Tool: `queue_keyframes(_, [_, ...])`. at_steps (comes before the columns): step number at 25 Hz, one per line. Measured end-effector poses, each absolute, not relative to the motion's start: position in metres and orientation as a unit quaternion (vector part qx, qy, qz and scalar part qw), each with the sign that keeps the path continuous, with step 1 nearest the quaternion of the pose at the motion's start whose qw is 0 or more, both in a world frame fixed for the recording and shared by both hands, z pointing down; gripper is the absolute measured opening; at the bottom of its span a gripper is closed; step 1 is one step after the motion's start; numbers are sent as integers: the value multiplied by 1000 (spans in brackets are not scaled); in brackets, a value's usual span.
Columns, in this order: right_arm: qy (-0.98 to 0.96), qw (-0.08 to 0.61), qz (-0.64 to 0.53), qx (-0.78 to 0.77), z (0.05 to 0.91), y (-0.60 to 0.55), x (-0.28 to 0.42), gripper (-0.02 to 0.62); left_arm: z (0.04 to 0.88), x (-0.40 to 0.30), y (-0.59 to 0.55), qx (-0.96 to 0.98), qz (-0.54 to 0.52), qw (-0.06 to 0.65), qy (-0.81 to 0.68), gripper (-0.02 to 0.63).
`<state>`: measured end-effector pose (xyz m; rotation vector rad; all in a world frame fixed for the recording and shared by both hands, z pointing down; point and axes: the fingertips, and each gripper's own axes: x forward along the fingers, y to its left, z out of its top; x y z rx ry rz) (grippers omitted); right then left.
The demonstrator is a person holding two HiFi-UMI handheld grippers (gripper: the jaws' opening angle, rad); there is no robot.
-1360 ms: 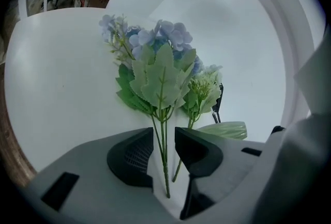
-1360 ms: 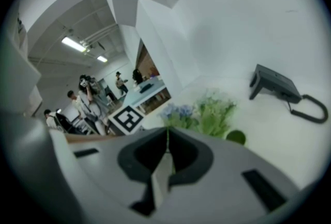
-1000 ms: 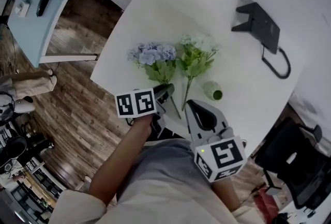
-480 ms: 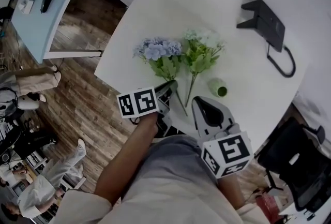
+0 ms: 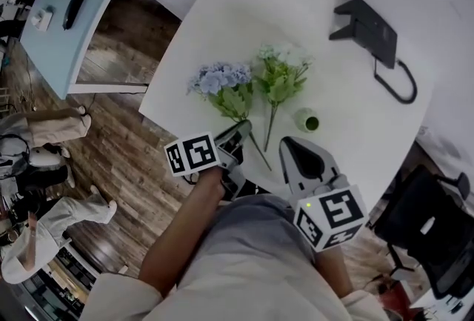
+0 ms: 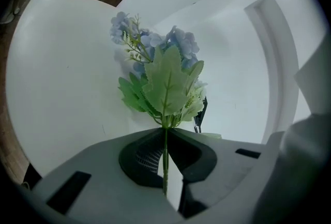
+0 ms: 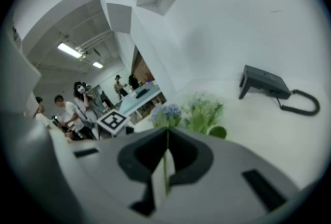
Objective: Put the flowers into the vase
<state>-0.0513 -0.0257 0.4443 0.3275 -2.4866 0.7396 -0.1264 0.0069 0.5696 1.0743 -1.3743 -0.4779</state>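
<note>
Your left claw has just closed on the blue flower, low on its thin stem. It looks light, bendy and top-heavy, so grip gently.

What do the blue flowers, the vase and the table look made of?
Blue flowers: likely artificial, fabric or plastic; stiff flat leaves, uniform straight stem.
Vase: green with a dark mouth, perhaps glass or ceramic; too small to tell.
Table: smooth white matte top, probably laminate.
</note>
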Motion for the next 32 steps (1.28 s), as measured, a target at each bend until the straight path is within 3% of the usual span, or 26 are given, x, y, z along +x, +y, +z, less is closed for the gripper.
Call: queue_keyframes(32, [-931, 216, 260, 137, 411, -22, -16, 23, 475, -113, -8, 568, -226, 508, -607, 38])
